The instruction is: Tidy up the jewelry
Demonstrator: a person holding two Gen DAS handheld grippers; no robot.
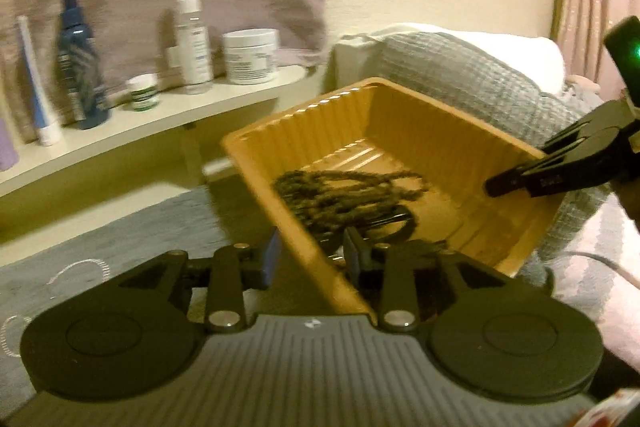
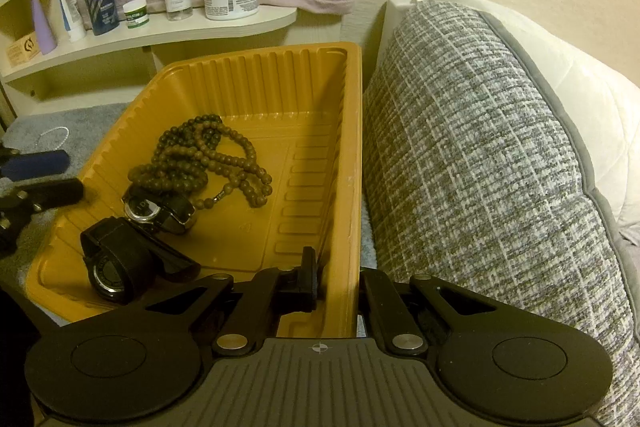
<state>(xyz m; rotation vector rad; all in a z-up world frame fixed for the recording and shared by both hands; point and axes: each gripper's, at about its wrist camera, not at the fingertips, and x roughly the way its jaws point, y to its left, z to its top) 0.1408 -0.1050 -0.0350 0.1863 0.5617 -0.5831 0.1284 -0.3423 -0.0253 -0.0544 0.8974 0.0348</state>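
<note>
Most of the sorting looks done. The orange tray (image 2: 256,75) already holds a heap of brown beads (image 2: 208,163) near its middle and two black watches (image 2: 132,247) toward its near left corner, one lying partly on the other.

The right gripper (image 2: 340,281) has its fingers closed over the tray's right wall near the near corner, one finger inside and one outside, so it is clamped on the tray. The left gripper (image 1: 308,251) straddles the opposite wall: its fingers stand on either side of the rim with a gap between them, and the left wrist view is blurred, so I judge them parted and not pinching, though I would not swear to it. In that view the tray looks tilted, perhaps lifted or being turned by the right gripper.

What seems left: a thin pale bracelet or chain (image 2: 54,135) lies on the grey bedspread (image 2: 80,125) beyond the tray's left wall, near the left gripper, and it is not in the tray yet. It probably has to go in next, unless the tray is simply being moved to its place. The tray's right wall stands just beside the grey woven pillow (image 2: 480,167).
</note>
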